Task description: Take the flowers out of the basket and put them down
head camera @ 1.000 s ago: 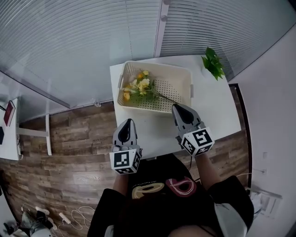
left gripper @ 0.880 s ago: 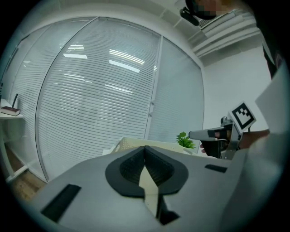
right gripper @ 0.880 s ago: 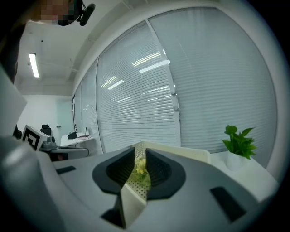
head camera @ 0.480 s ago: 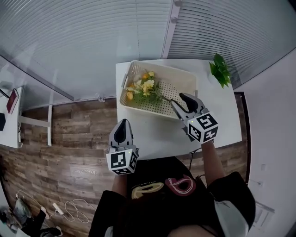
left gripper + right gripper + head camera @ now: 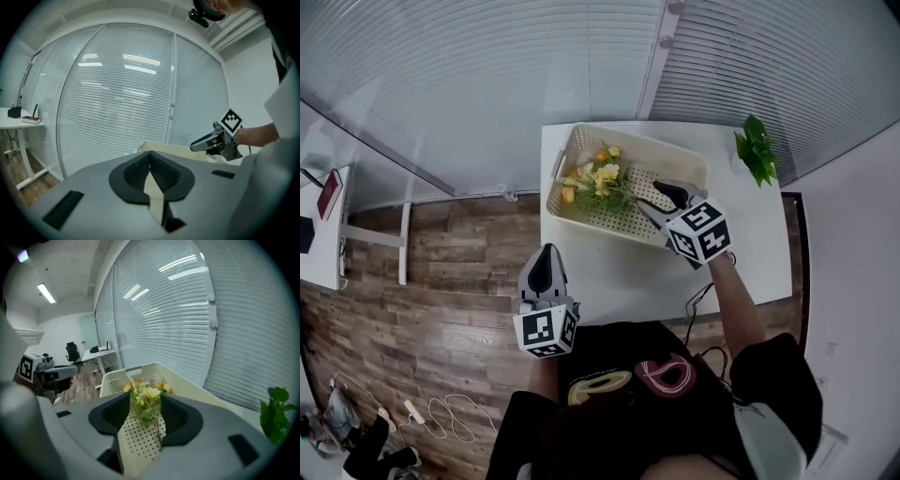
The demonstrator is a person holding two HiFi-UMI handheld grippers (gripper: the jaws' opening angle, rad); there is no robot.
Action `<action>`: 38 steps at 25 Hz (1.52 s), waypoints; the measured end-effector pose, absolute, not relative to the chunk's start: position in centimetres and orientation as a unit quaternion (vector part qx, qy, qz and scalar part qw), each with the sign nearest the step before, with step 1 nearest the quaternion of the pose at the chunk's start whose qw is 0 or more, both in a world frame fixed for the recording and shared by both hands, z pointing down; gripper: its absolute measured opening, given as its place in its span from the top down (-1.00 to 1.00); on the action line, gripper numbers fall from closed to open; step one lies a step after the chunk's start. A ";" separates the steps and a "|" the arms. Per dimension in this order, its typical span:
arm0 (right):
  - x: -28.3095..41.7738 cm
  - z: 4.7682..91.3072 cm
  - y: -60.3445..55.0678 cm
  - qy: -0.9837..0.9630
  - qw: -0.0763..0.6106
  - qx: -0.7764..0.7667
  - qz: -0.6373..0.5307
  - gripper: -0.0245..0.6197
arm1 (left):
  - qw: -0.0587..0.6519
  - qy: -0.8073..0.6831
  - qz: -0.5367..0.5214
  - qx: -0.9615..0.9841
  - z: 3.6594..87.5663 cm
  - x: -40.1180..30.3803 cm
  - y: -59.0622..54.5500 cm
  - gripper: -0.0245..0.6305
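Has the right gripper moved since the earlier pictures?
Yes. Against the basket, the right gripper went from outside its near rim to inside, toward the flowers; its jaws have just been opening, the stems between them.

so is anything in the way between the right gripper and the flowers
Nothing visible. The right gripper reaches into the basket, its jaws have just been opening, and the stems of the flowers show in the gap, not pinched.

Yellow and orange flowers (image 5: 598,178) lie on their side inside the cream perforated basket (image 5: 649,140).
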State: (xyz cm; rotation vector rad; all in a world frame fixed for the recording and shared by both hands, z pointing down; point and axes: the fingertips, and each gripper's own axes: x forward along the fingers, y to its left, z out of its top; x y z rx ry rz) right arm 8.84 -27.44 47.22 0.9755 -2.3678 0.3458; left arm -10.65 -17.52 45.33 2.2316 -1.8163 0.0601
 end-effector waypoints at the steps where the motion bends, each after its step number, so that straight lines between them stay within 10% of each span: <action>1: 8.7 47.8 -27.9 -0.881 0.286 0.355 0.129 0.27 | 0.133 -0.629 0.021 0.766 45.4 -10.8 -17.5 0.87; 19: 7.5 59.3 -31.6 -0.827 0.492 0.227 0.148 0.25 | 0.151 -0.675 0.024 0.722 46.4 -13.3 -16.9 0.87; 38: 6.9 64.6 -31.3 -0.804 0.540 0.172 0.181 0.25 | 0.161 -0.719 0.044 0.674 47.4 -15.6 -13.8 0.87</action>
